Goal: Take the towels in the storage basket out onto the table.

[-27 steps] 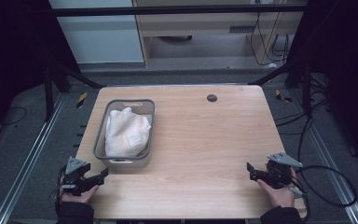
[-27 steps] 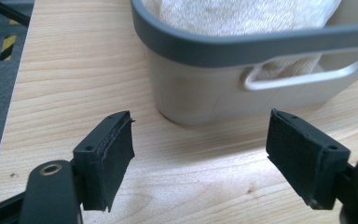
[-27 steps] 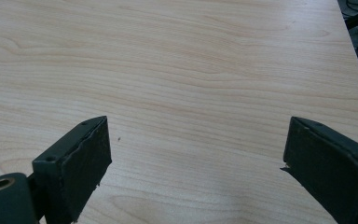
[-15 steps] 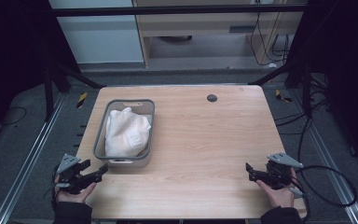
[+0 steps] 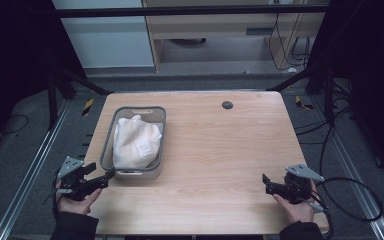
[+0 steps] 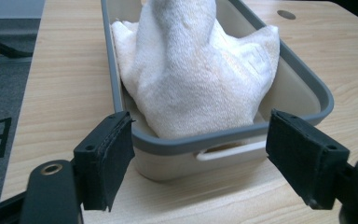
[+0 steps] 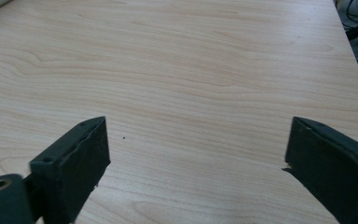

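A grey rectangular basket (image 5: 158,150) (image 6: 317,91) stands on the left half of the wooden table (image 5: 220,150). A crumpled white towel (image 5: 134,141) (image 6: 191,79) lies heaped inside it. My left gripper (image 5: 107,176) (image 6: 200,163) is open at the table's front left corner. Its jaws point at the basket's near end and stand just short of it, with the end handle (image 6: 228,151) between them. My right gripper (image 5: 266,182) (image 7: 196,168) is open near the front right corner, low over bare wood with nothing between its jaws.
A small dark round grommet (image 5: 227,105) (image 6: 286,14) sits in the tabletop near the far edge. A cable (image 5: 350,200) loops off the right gripper past the table's right edge. Black frame posts and floor rails surround the table.
My left gripper drew back to the left, then came forward again with its jaws towards the basket's near end. The right gripper has barely moved.
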Demonstrator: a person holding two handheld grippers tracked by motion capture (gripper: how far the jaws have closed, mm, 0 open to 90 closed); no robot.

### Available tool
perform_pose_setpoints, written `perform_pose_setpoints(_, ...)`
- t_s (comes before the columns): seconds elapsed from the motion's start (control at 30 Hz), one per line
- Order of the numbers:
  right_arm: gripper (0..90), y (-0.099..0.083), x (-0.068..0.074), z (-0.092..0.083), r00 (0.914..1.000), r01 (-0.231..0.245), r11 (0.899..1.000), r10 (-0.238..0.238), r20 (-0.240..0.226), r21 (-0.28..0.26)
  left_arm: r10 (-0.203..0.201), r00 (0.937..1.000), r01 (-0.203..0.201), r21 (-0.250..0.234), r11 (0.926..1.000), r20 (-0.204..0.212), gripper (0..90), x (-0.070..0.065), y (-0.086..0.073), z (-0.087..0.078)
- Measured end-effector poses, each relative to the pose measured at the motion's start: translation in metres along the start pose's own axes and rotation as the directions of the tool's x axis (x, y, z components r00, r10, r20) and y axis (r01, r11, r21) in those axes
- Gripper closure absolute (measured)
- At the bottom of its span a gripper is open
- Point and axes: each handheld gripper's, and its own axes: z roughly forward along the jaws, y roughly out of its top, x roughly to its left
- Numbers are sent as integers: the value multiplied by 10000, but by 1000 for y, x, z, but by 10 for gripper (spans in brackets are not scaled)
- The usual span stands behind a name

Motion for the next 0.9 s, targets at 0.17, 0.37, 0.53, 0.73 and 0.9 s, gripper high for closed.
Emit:
perform_pose_setpoints(0.17, 87, -1, 0, -2, 9998, -136, 9997, 133, -167, -179, 84, 10000, -84, -35, 10000, 47, 221, 1, 10, 1)
perform_pose_setpoints(0.37, 90, 0, -1, -1, 9999, -56, 9997, 54, -105, -232, 166, 9998, -165, -117, 9998, 117, 221, 2, 21, 3)
perform_pose_setpoints(0.53, 93, 0, -1, -1, 10000, 75, 9996, -76, -33, -257, 230, 9996, -228, -149, 9996, 158, 221, 3, 34, 7)
perform_pose_setpoints(0.73, 94, 0, 0, 1, 9998, 174, 9998, -174, -13, -123, 411, 9991, -411, 25, 9992, 139, 216, 3, 49, 13)
perform_pose_setpoints(0.9, 94, 0, 0, 1, 9998, 163, 9999, -163, -80, -53, 506, 9987, -508, 204, 9985, 111, 216, 3, 59, 20)
